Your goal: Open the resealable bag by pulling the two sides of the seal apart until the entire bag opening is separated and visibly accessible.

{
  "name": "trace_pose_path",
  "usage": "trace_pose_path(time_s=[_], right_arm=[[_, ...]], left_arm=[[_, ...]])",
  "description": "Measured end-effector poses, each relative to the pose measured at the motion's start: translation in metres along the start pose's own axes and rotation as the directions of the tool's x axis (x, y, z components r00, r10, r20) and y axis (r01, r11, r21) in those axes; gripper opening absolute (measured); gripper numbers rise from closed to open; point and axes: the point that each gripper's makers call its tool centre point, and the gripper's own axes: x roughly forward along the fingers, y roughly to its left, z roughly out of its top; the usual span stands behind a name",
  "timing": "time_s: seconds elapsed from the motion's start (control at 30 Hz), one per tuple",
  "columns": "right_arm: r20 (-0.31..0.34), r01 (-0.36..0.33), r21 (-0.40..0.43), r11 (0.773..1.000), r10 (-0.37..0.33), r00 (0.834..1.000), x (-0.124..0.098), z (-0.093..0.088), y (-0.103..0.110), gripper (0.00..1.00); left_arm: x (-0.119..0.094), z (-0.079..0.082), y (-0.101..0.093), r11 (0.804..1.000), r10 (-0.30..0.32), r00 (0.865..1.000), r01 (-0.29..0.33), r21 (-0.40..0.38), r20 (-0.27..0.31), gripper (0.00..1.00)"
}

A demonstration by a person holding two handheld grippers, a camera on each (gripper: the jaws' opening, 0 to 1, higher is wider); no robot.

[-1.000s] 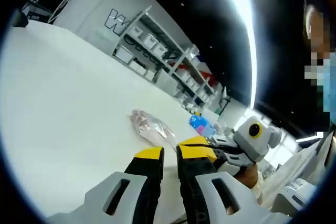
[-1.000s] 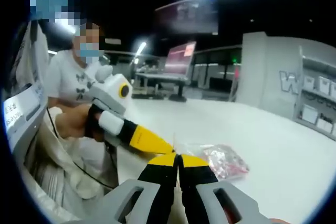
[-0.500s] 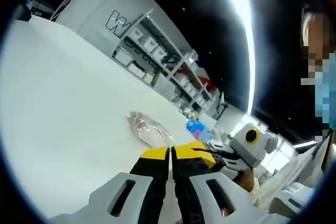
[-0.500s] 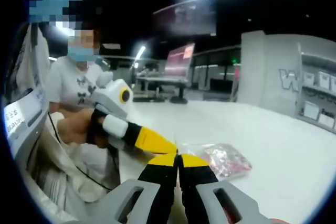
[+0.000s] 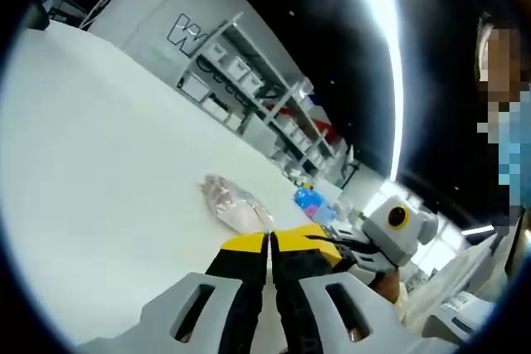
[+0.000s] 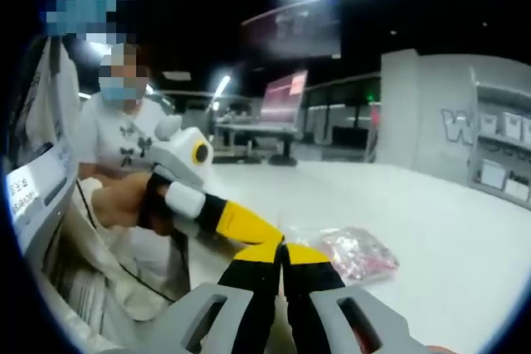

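The left claw (image 5: 268, 242) has its two yellow tips pressed tight together, and they seem to pinch one side of the bag's (image 5: 236, 205) top strip. The right claw (image 6: 280, 250) is squeezed closed too, right beside it, likely pinching the other side. The tips nearly touch each other, so each claw can tug its own way and split the seal. I think the pull has not opened it yet. The clear bag, with pinkish bits inside, lies on the white bench (image 5: 99, 147), out past the tips, well in from the far edge.
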Motion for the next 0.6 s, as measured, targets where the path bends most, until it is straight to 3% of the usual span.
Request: trace_pose_path(time_s=[0.6], right_arm=[[0.029, 0.047, 0.026, 0.999, -0.048, 0.998, -0.0006, 0.0031, -0.0073, 0.00]], left_arm=[[0.0029, 0.0050, -0.0028, 0.999, -0.021, 1.000, 0.021, 0.025, 0.018, 0.00]])
